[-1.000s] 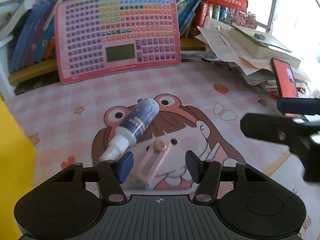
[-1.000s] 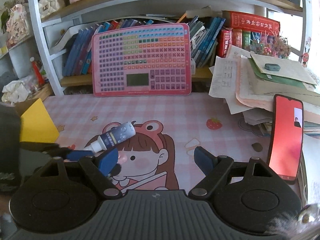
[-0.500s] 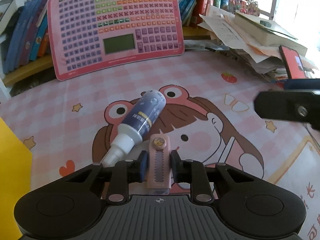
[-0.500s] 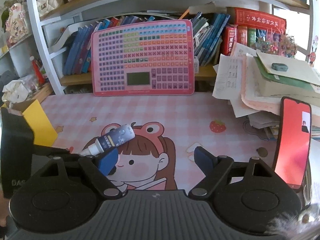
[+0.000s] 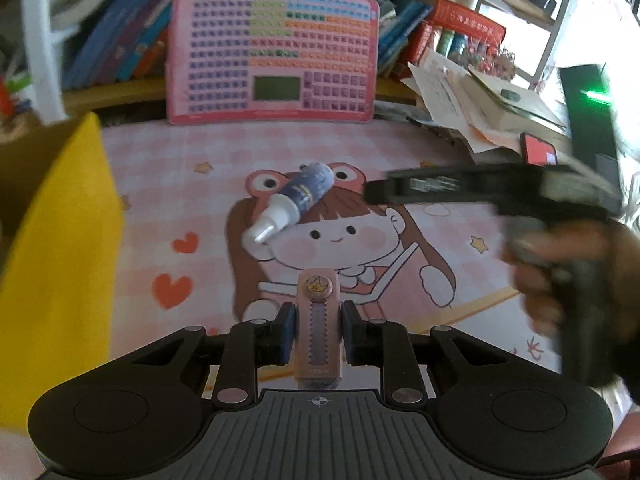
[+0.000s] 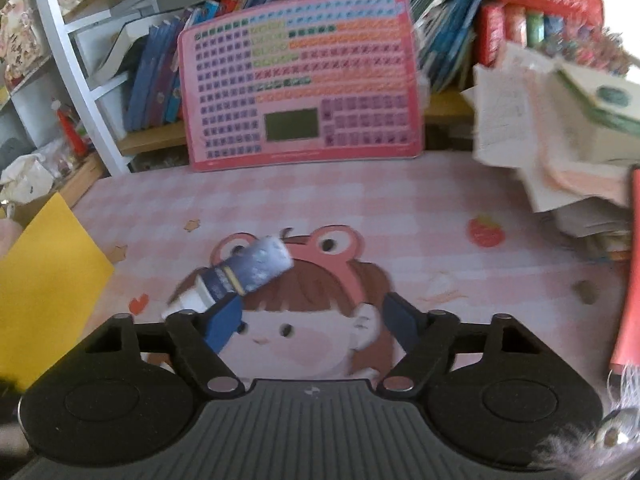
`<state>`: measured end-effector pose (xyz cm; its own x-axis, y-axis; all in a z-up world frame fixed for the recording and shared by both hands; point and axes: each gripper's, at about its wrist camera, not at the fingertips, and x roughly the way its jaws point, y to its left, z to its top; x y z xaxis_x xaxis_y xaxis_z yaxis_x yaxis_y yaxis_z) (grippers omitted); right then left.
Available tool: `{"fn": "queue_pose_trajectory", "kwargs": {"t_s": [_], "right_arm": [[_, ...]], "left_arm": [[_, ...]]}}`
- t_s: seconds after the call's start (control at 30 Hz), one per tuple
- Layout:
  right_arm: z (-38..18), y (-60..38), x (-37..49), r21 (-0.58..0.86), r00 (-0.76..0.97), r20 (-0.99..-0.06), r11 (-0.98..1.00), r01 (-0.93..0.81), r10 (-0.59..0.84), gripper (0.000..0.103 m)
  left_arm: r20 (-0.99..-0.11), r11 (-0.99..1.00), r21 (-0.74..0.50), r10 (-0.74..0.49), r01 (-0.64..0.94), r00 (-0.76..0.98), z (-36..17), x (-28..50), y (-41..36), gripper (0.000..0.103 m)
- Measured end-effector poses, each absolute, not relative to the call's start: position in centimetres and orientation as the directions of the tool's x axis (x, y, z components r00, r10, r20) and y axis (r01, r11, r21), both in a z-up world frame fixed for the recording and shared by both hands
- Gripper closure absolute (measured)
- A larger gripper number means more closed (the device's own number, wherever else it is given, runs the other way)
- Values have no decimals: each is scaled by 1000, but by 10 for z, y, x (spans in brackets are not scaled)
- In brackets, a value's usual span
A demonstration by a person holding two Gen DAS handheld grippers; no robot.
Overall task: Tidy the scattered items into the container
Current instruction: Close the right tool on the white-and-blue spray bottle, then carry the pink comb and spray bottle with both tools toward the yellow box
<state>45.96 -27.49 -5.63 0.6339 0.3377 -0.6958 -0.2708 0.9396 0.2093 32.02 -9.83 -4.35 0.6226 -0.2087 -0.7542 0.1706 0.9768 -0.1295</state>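
My left gripper [image 5: 316, 334] is shut on a pink utility knife [image 5: 319, 320], which stands lengthwise between the pads, lifted off the pink cartoon mat [image 5: 208, 152]. A dark blue bottle with a white cap [image 5: 296, 198] lies on the mat ahead of it. In the right wrist view that bottle [image 6: 240, 274] lies just beyond my right gripper's left fingertip. My right gripper [image 6: 310, 320] has its jaws closing, with nothing between them. A yellow-sided container [image 5: 60, 264] stands at the left, also seen as the yellow box [image 6: 44, 272] in the right wrist view.
A pink chart board [image 6: 300, 80] leans against the bookshelf at the back. A stack of papers and books [image 6: 560, 132] fills the right side, with a red phone [image 6: 630, 280] beside it. A hand holding the right gripper [image 5: 560, 248] crosses the left wrist view at right.
My left gripper closed on the pink knife and lifted it, moving back and leftward toward the yellow container. My right gripper moved forward and down toward the bottle, its jaws narrowing.
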Motion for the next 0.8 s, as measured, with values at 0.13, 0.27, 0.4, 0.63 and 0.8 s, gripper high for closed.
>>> {"fn": "queue_pose_trajectory", "kwargs": {"t_s": [0.13,0.27,0.4,0.63,0.8], "right_arm": [[-62,-250,481,268,594,-717,931,-249,365,40],[-62,-228,493,281,596,-728,940,-195,341,41],[-70,-212,504,264,593,-753,957,-122,284,41],[-85,-190,514,153,590,-780,978,-141,207,44],[-83,-183,512,23,616,-773,976,-217,155,69]], "left_arm": [[-736,985,-108,-169,133,655,-26,304,-86,80],[-722,991,-101,-133,88,679,-13,294,-75,80],[-705,994,-95,-108,58,701,-3,288,-69,80],[-700,994,-101,-98,39,707,4,281,-62,80],[-688,994,-100,-104,48,718,7,282,-62,80]]}}
